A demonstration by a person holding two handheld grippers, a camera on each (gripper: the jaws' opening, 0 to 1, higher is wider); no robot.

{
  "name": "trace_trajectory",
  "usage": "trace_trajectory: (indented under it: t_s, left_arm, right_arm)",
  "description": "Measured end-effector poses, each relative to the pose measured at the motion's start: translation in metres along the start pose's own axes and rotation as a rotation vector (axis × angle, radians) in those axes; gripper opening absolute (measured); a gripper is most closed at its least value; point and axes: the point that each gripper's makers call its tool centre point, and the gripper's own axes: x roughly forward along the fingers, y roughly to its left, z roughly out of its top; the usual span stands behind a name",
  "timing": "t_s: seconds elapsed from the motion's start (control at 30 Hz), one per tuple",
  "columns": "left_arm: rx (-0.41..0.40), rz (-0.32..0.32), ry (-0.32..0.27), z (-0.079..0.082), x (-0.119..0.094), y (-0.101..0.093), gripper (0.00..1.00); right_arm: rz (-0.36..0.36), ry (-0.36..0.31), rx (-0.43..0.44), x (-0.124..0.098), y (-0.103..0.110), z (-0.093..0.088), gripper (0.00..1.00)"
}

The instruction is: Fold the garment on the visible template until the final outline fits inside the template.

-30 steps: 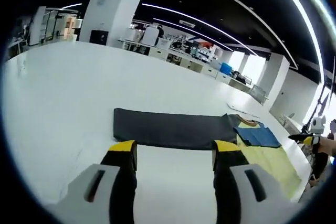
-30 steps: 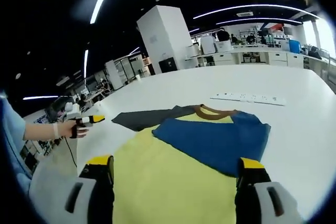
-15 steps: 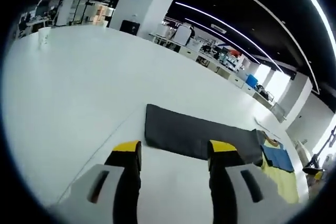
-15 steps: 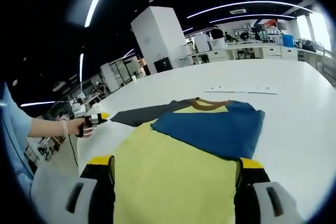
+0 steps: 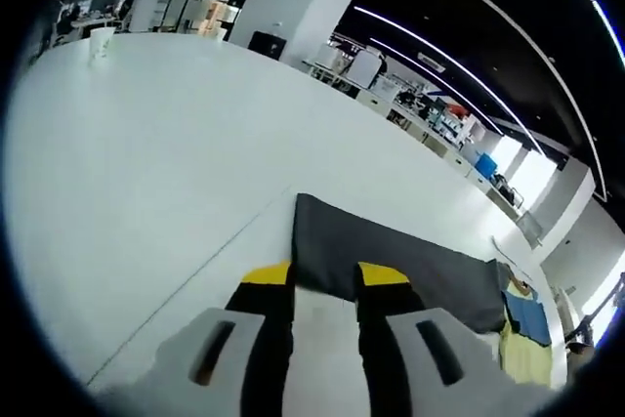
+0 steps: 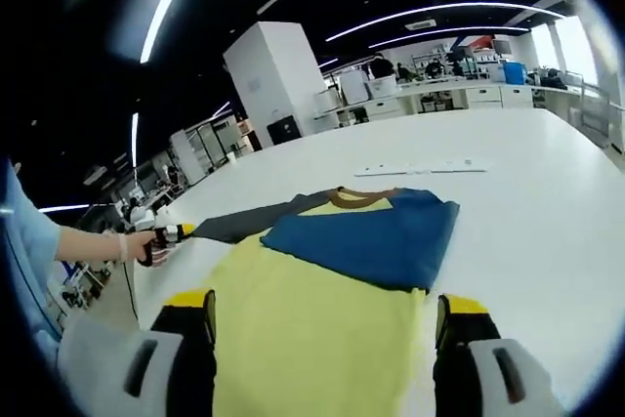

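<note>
I'm over a broad white table (image 5: 127, 163) in an open office with a white pillar (image 6: 269, 75) and strip lights overhead. A paper cup (image 5: 101, 43) stands far off on the table. My left gripper (image 5: 324, 280) has its jaws drawn near together with a narrow gap, nothing between them, at the end of the dark grey template (image 5: 391, 261). My right gripper (image 6: 327, 305) is spread wide over the yellow-and-blue garment (image 6: 332, 271), which lies beside the template, overlapping its end. The right view catches a hand (image 6: 142, 244) holding the other gripper; a white strip (image 6: 420, 167) lies beyond the garment.
</note>
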Motion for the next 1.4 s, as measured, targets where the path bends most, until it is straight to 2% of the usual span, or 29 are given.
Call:
trace_trajectory:
  t_s: [0.03, 0.23, 0.37, 0.4, 0.5, 0.6, 0.73, 0.8, 0.87, 0.97, 1.07, 1.13, 1.23, 1.4]
  left_arm:
    - [-0.02, -0.001, -0.003, -0.001, 0.0, 0.0, 0.12]
    - [-0.018, 0.002, 0.01, -0.004, 0.002, 0.0, 0.01]
    - [0.019, 0.015, 0.005, -0.004, -0.001, -0.006, 0.01]
    - [0.084, -0.036, 0.0, -0.002, -0.002, -0.016, 0.0]
    - [0.14, -0.118, 0.015, -0.004, -0.006, -0.039, 0.0]
    - [0.127, -0.189, -0.006, 0.001, -0.01, -0.062, 0.0]
    - [0.074, -0.242, -0.027, 0.012, -0.014, -0.088, 0.0]
    - [0.082, -0.306, -0.005, 0.013, -0.017, -0.111, 0.0]
    - [0.182, -0.366, -0.006, 0.016, -0.022, -0.137, 0.0]
    - [0.197, -0.446, -0.006, 0.019, -0.03, -0.173, 0.0]
    - [0.227, -0.503, 0.013, 0.015, -0.035, -0.208, 0.0]
    - [0.231, -0.523, 0.019, 0.012, -0.037, -0.224, 0.0]
    - [0.214, -0.576, 0.034, 0.002, -0.043, -0.258, 0.0]
    - [0.229, -0.626, 0.062, -0.015, -0.04, -0.295, 0.0]
  right_arm:
    - [-0.01, 0.004, 0.012, -0.001, -0.002, -0.003, 0.93]
    - [-0.017, 0.007, 0.026, -0.006, -0.003, -0.012, 0.93]
    - [-0.025, 0.002, 0.029, -0.009, -0.007, -0.014, 0.93]
    - [-0.026, 0.0, 0.027, -0.01, -0.007, -0.014, 0.93]
    - [-0.033, -0.003, 0.026, -0.01, -0.009, -0.015, 0.94]
    - [-0.031, -0.015, 0.046, -0.01, -0.008, -0.016, 0.94]
    - [-0.024, -0.022, 0.05, -0.01, -0.005, -0.017, 0.94]
    - [-0.019, -0.023, 0.038, -0.01, -0.003, -0.017, 0.94]
    - [-0.013, -0.017, 0.027, -0.011, -0.003, -0.018, 0.94]
    - [-0.008, -0.021, 0.025, -0.011, -0.003, -0.017, 0.94]
    - [-0.001, -0.044, 0.039, -0.012, -0.001, -0.013, 0.94]
    - [0.001, -0.051, 0.044, -0.013, -0.001, -0.012, 0.94]
    - [0.006, -0.059, 0.051, -0.013, 0.001, -0.011, 0.93]
    - [0.02, -0.077, 0.056, -0.013, 0.002, -0.006, 0.93]
